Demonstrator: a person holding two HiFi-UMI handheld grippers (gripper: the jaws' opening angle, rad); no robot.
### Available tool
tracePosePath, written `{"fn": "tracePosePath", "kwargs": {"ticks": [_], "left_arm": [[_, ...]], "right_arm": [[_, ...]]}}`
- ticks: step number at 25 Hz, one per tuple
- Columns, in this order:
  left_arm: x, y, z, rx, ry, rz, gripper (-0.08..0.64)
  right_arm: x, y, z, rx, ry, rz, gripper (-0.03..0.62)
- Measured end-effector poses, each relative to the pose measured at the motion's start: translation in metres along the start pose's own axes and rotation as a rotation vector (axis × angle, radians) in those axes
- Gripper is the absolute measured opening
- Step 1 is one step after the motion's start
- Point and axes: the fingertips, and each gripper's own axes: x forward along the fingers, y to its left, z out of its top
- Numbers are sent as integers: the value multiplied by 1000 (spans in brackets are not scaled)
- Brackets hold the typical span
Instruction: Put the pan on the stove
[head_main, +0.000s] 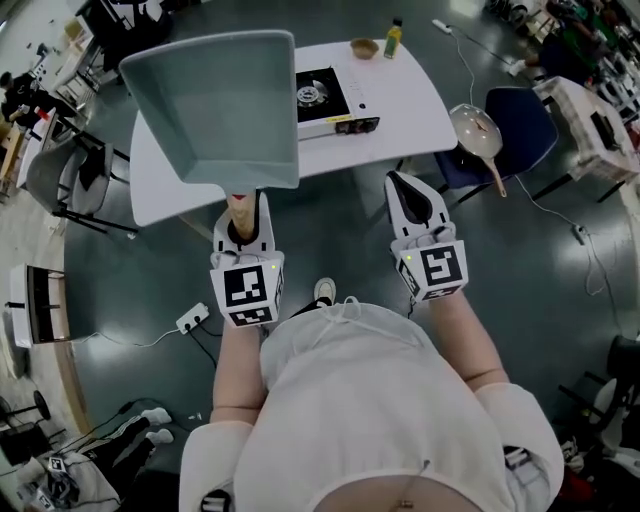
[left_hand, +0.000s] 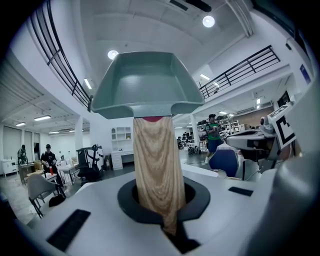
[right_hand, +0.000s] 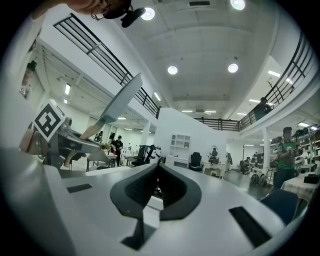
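Square grey-green pan, empty, raised clear of the surface, wooden handle toward 6 o'clock, clamped in left tongs. Portable gas stove at 3 o'clock, unlit.

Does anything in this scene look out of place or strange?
Yes. A round pan with a long handle lies on the seat of the blue chair, to the right of the white table, and not on the table itself. Nothing looks spilled or broken.

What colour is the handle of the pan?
Light tan with a wood-grain pattern. The handle shows best in the left gripper view.
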Motion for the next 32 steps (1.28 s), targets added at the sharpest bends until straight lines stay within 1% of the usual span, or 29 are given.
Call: {"fn": "tracePosePath", "kwargs": {"ticks": [4,8,13,17,24,28,32], "left_arm": [[58,34,-1,-17,17,-12,21],[102,59,-6,-18,42,-4,21],[140,68,-15,-33,74,-5,21],[171,67,-31,-40,132,6,21],[229,47,-53,-72,245,32,21],[265,29,-76,-112,355,38,21],[295,11,-108,-120,476,57,21]], "right_arm": [[61,-16,0,-6,-22,-13,3],[110,-27,-4,-9,-26,-13,3],[151,-41,-23,14,9,6,3],[182,-56,-40,24,33,45,3],[241,-96,-68,48,68,135,3],[275,-122,-84,64,102,192,3],[300,-144,-109,73,143,246,3]]}}
